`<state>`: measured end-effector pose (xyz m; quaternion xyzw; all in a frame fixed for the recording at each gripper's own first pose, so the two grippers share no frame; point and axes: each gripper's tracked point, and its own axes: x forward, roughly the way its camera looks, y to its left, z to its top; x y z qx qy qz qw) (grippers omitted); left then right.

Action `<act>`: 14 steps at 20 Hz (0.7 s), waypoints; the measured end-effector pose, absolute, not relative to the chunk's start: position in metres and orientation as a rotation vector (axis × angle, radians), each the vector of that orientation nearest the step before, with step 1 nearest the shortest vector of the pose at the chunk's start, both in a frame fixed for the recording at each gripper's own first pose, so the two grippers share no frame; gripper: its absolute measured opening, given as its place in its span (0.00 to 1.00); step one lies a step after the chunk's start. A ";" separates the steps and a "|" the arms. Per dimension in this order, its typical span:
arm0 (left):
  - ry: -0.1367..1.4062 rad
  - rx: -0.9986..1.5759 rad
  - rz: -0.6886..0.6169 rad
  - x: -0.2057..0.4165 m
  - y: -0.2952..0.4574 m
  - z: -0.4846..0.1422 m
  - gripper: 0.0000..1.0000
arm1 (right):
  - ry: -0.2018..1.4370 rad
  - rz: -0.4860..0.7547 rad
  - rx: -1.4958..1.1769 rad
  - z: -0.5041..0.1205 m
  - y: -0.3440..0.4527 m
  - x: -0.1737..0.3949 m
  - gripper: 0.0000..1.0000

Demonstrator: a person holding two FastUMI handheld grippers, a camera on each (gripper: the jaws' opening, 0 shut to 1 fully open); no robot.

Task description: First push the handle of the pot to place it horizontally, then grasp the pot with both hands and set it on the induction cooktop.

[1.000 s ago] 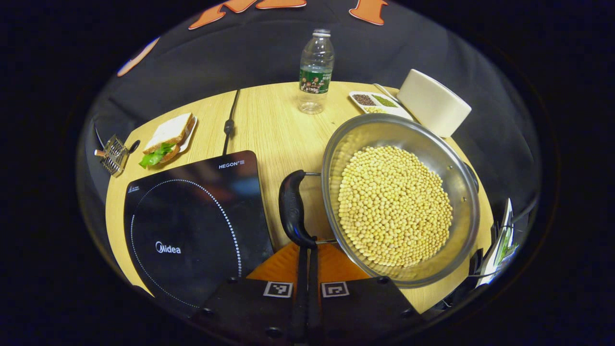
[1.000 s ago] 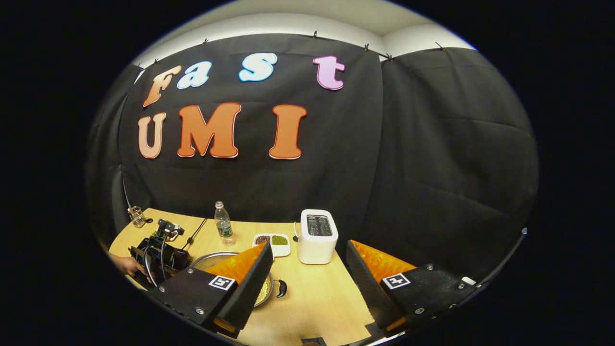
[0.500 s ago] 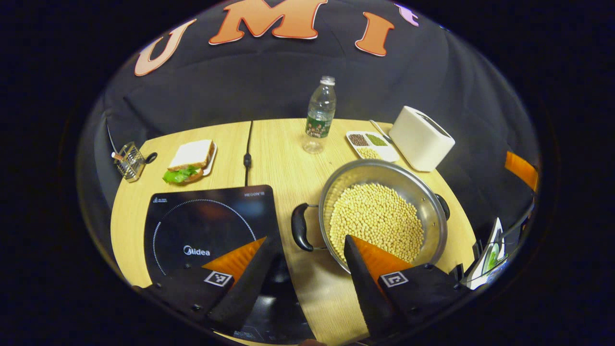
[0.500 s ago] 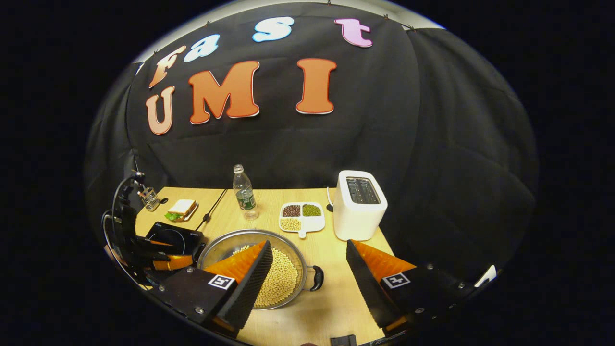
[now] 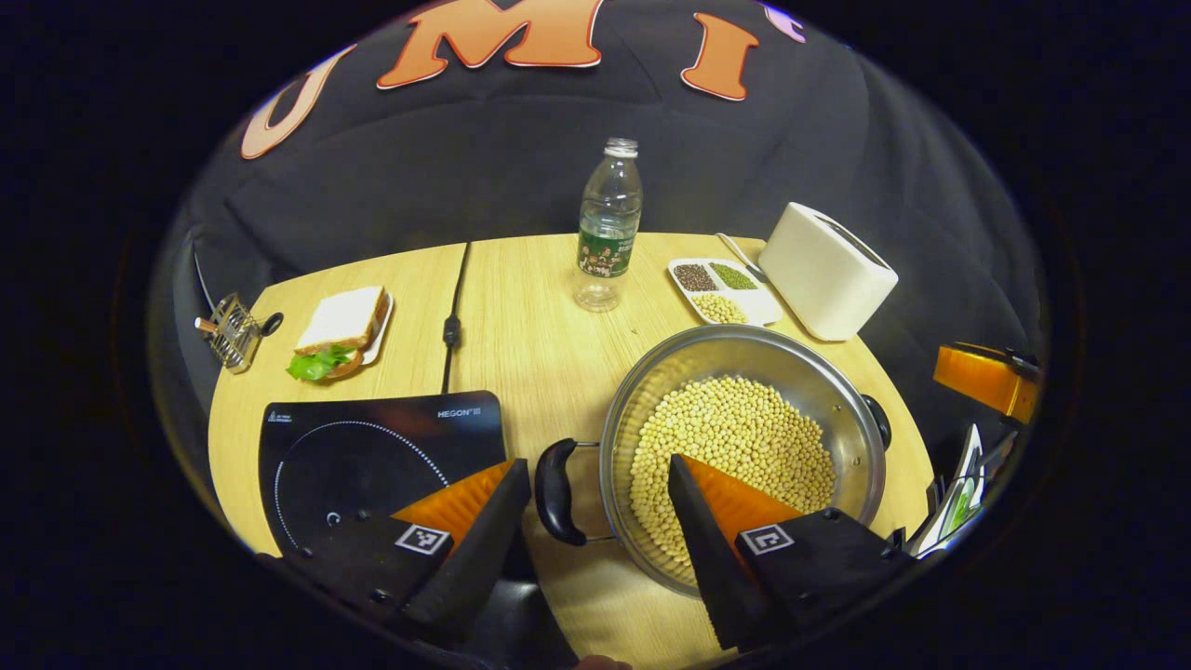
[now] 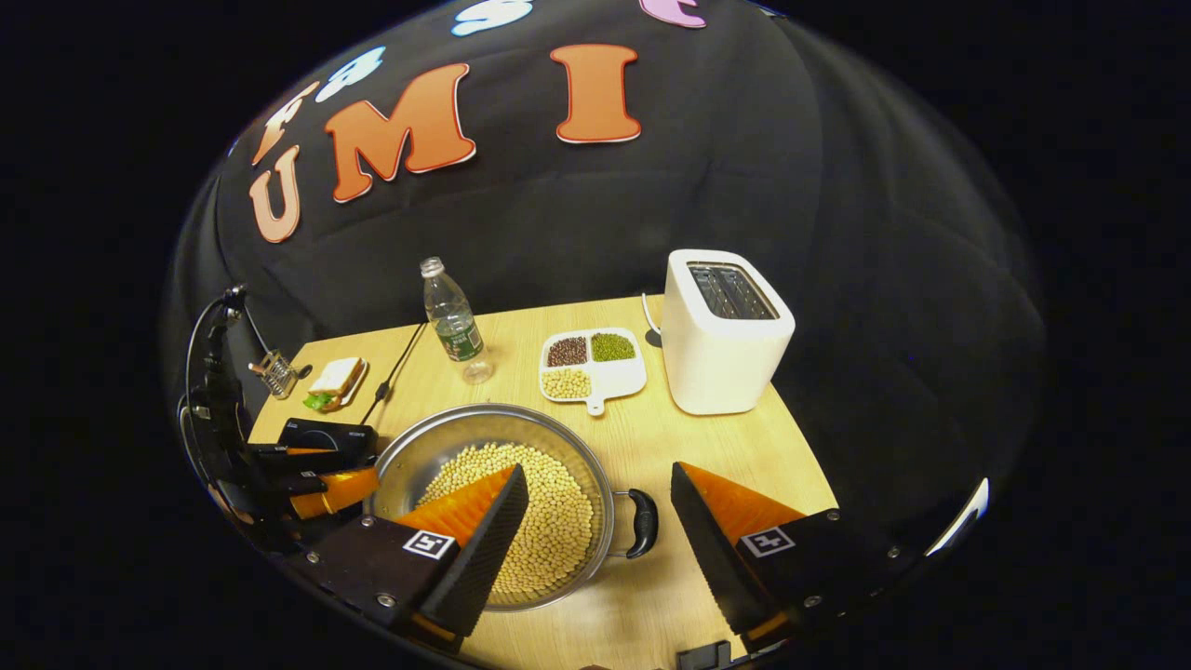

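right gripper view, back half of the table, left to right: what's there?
Wire holder → sandwich → water bottle → divided dish of beans → toaster.

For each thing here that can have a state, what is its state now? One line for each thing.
pot: on the table, full of beans, not on the cooktop
pot handle: lies flat, between the left gripper's fingers, not gripped
induction cooktop: bare
left gripper: open
right gripper: open, at the other handle
bottle: upright, capped
toaster: slots empty
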<state>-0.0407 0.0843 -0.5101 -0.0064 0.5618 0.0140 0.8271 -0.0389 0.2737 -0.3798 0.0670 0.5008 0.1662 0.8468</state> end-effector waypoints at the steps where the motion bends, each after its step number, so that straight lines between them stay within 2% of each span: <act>1: 1.202 -0.006 0.046 -0.040 0.086 -0.514 0.98 | 1.067 0.351 0.132 -0.386 0.275 -0.040 0.96; 9: 1.259 -0.045 0.077 -0.041 0.087 -0.549 0.99 | 1.204 0.342 0.088 -0.442 0.281 -0.051 0.95; 14: 1.233 0.005 0.089 -0.042 0.093 -0.558 0.93 | 1.299 0.310 0.098 -0.477 0.285 -0.067 0.92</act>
